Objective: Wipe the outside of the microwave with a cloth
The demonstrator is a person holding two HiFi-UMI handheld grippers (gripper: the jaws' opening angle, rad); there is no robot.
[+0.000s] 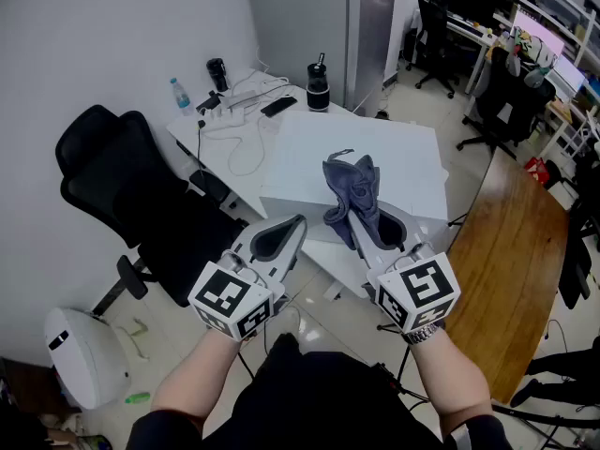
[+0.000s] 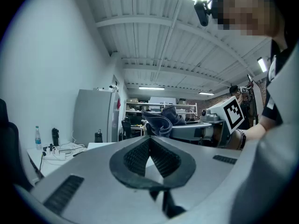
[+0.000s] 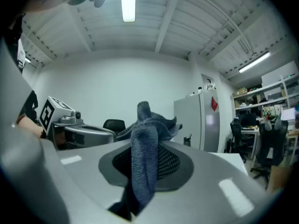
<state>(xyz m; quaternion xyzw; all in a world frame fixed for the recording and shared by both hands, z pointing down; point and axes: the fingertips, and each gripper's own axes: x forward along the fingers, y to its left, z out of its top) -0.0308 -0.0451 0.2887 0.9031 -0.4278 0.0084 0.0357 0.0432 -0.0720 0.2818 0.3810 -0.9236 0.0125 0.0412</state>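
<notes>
Head view, looking steeply down: a person holds two grippers level, over the near edge of a white box-shaped appliance (image 1: 375,153), prob. the microwave, seen from above on a white desk (image 1: 220,143).

R gripper (image 1: 359,221) is over the microwave's near edge. Its jaws pinch a grey-blue cloth (image 1: 352,190). The cloth is bunched & sticks up past the jaw tips over the microwave top, w/ a tail hanging down between the jaws in the right gripper view.

L gripper (image 1: 300,221) is just left of the R one, at the microwave's near-left corner. Its jaws are pressed together w/ nothing between them.

Beyond the microwave's far-left side: a black flask (image 1: 319,84), cables (image 1: 246,97) & a water bottle (image 1: 180,97). A black office chair (image 1: 122,181) stands left of the microwave & a wooden table (image 1: 511,251) right of it.

Step in hand, as judged: cloth is gripped & brought to the microwave; wiping not yet begun, since the cloth looks clear of the surface.

Next move prob. calls for lowering the R gripper so the loose bunch meets the top or a side panel, then sweeping across w/ light pressure. The bunched cloth may need flattening for good contact.
</notes>
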